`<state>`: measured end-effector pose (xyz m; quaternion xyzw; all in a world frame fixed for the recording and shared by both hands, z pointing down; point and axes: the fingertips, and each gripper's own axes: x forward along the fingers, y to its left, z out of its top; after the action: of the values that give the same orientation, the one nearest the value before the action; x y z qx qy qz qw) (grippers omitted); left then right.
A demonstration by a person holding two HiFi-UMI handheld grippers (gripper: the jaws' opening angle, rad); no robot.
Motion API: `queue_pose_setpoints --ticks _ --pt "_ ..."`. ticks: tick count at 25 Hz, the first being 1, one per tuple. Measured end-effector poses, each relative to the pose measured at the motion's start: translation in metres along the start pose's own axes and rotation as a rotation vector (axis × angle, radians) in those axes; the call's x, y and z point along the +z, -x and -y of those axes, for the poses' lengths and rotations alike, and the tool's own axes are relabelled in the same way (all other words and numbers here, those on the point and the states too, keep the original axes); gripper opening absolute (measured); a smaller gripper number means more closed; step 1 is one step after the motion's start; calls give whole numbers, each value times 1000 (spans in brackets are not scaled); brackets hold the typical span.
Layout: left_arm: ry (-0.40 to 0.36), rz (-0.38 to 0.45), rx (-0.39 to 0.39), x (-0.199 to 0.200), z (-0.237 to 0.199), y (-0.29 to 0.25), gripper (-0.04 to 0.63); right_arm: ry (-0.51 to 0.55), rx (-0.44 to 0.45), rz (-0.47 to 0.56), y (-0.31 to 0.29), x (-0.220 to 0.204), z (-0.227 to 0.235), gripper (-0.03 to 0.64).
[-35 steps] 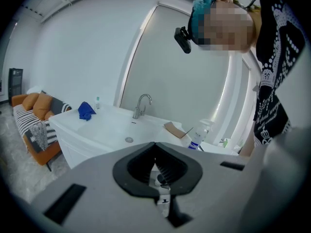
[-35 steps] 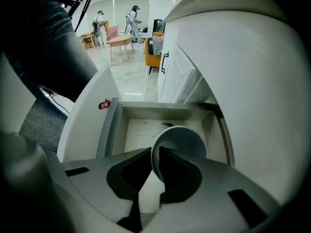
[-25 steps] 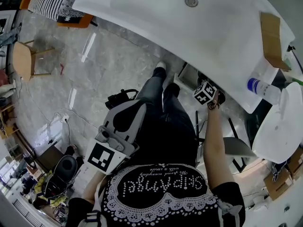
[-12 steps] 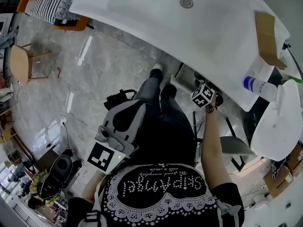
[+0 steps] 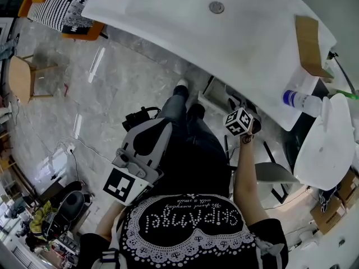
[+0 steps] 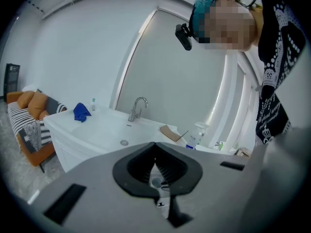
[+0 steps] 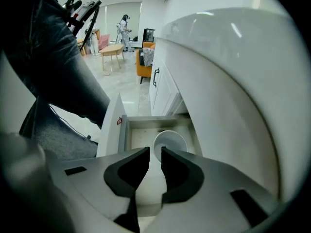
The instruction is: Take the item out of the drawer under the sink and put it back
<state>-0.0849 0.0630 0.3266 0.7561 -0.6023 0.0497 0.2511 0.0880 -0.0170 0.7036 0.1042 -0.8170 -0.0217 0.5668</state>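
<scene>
Blue cloth (image 6: 81, 112), bottle (image 5: 301, 101), cardboard (image 5: 308, 46)

bench (image 5: 185, 32): white, basin with drain (image 5: 216, 7), tap (image 6: 138, 108) behind | on bench: blue cloth (image 6: 81, 111), brown card (image 5: 308, 43), blue-capped bottle (image 5: 300, 101) near card | drawer (image 7: 141, 127): open under bench, white cup (image 7: 170, 141) over its bottom, contact unclear | floor (image 5: 112, 83): grey marble, wooden chair (image 5: 22, 77), black bag (image 5: 140, 116)

glossy white sink (image 5: 185, 32), polished stone-like floor (image 5: 123, 77), seemingly plastic cup (image 7: 170, 141).
</scene>
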Motion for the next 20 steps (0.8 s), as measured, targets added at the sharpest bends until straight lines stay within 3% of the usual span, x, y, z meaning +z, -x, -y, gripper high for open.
queue_pose_setpoints --ticks 11,20 --pt "-14 31 -53 3 13 -4 5 -98 -128 239 81 44 -7 57" --pt "-27 65 -148 8 36 -12 5 -88 -230 318 139 65 -11 28"
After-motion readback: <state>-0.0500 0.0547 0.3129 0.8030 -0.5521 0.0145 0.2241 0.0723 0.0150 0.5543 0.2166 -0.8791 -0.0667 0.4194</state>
